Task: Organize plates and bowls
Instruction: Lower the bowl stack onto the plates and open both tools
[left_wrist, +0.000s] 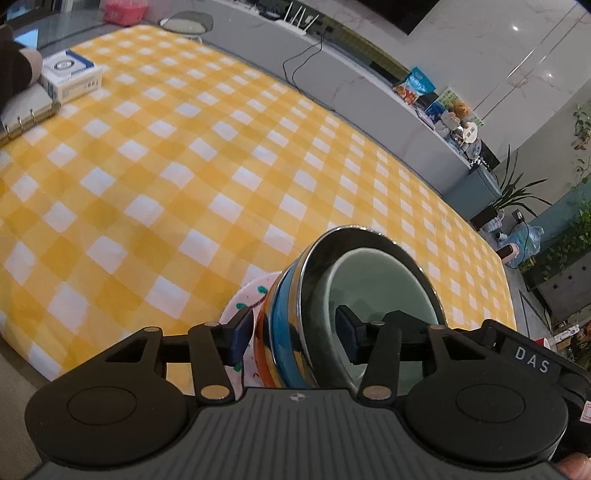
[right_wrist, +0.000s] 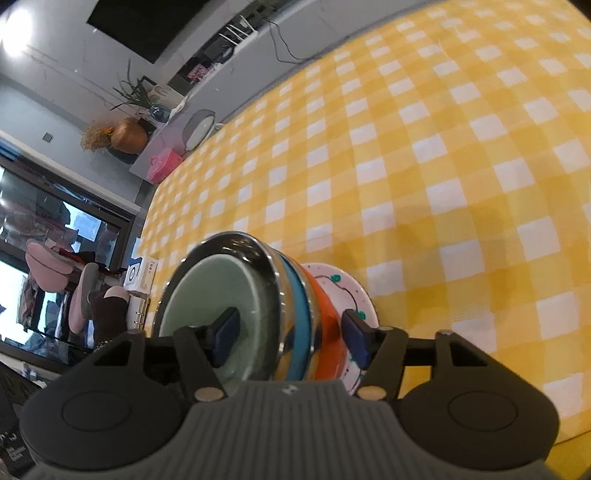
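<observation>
- Stack of bowls (left_wrist: 295, 332) sits on a patterned plate (left_wrist: 240, 299) on the yellow checked tablecloth (left_wrist: 184, 184).
- Left gripper (left_wrist: 295, 339) straddles the stack's wall; whether its pads press, I cannot tell.
- Right gripper (right_wrist: 291, 336) straddles it too, jaws parted, grip unclear.

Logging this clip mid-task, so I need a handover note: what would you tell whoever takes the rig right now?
Left tool: straddles the stack's near wall, one finger inside, one outside. I cannot tell whether the pads are pressing.
Right tool: straddles the wall on the other side, with its pads looking clear of it, so open.
Things: green bowl is nested in the steel bowl, then the blue bowl and orange bowl, all on the painted plate on the checked cloth.
Done: everything is stacked, and no loose dishes are in view.
Left: probably release and back both tools out.
</observation>
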